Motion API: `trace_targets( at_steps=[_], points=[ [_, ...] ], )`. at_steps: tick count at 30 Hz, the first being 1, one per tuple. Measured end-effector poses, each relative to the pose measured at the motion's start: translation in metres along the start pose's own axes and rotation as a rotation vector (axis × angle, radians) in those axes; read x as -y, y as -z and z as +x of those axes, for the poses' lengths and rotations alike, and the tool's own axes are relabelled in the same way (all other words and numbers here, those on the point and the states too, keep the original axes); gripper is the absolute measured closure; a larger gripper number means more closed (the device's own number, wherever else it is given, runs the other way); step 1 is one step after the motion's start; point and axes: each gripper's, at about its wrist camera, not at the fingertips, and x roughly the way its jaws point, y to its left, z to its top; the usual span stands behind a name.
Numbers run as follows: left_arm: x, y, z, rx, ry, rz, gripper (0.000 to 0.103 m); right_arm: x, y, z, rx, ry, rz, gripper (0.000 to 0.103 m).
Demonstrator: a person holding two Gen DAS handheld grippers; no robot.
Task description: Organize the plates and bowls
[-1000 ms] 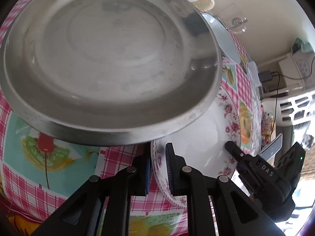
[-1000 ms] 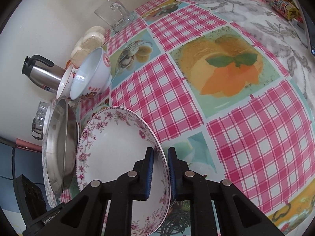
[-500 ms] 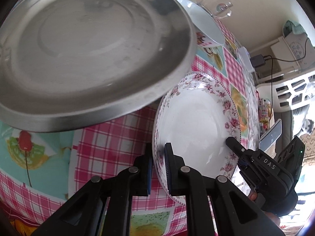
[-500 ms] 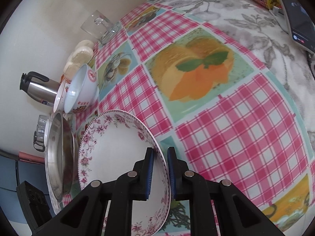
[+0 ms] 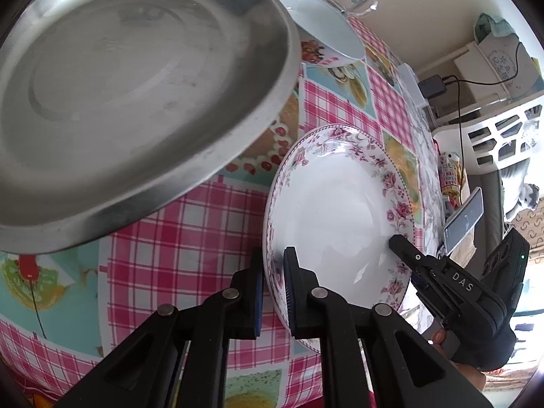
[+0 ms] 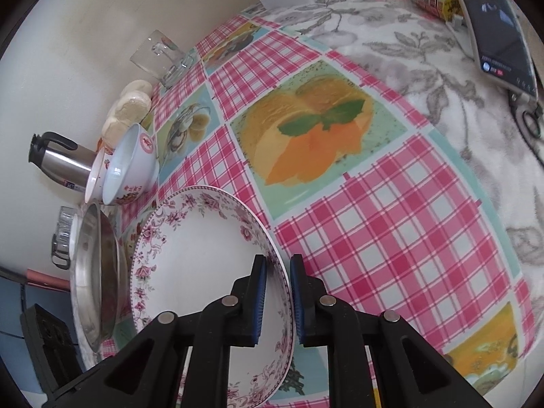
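Glossy round floral-rimmed porcelain plate (image 5: pixel 340 204), opposite rims clamped in left hand-held gripper (image 5: pixel 273 292) and right hand-held gripper (image 6: pixel 278 301).

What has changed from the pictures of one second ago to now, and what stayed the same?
In the left wrist view the floral plate, which lay partly under the steel plate, has come out sideways and now shows whole, clear of it. The left gripper and right gripper stay clamped on opposite rims of the floral plate. The stacked bowls, kettle and glass mug kept their places.
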Motion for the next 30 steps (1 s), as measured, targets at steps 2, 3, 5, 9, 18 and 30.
trace_targets(
  at_steps=[2, 3, 5, 9, 18, 30],
  points=[
    [0.001, -0.001, -0.001, 0.007, 0.000, 0.010, 0.092, 0.000, 0.000, -0.002, 0.007, 0.010, -0.007, 0.088],
    [0.002, -0.001, -0.002, 0.011, 0.002, 0.013, 0.092, 0.000, -0.001, -0.003, 0.009, 0.008, -0.006, 0.088],
    [0.005, -0.003, -0.005, 0.024, 0.008, 0.023, 0.092, 0.000, -0.001, -0.005, 0.018, 0.002, -0.007, 0.087],
    [0.015, -0.005, -0.014, 0.059, 0.010, 0.072, 0.090, -0.002, -0.002, -0.015, 0.054, -0.001, -0.028, 0.087],
    [0.023, -0.008, -0.024, 0.088, 0.038, 0.106, 0.090, -0.003, -0.001, -0.025, 0.092, -0.013, -0.021, 0.087],
    [0.033, -0.016, -0.078, 0.254, 0.102, 0.185, 0.089, -0.029, -0.001, -0.067, 0.296, -0.093, -0.075, 0.087]
  ],
)
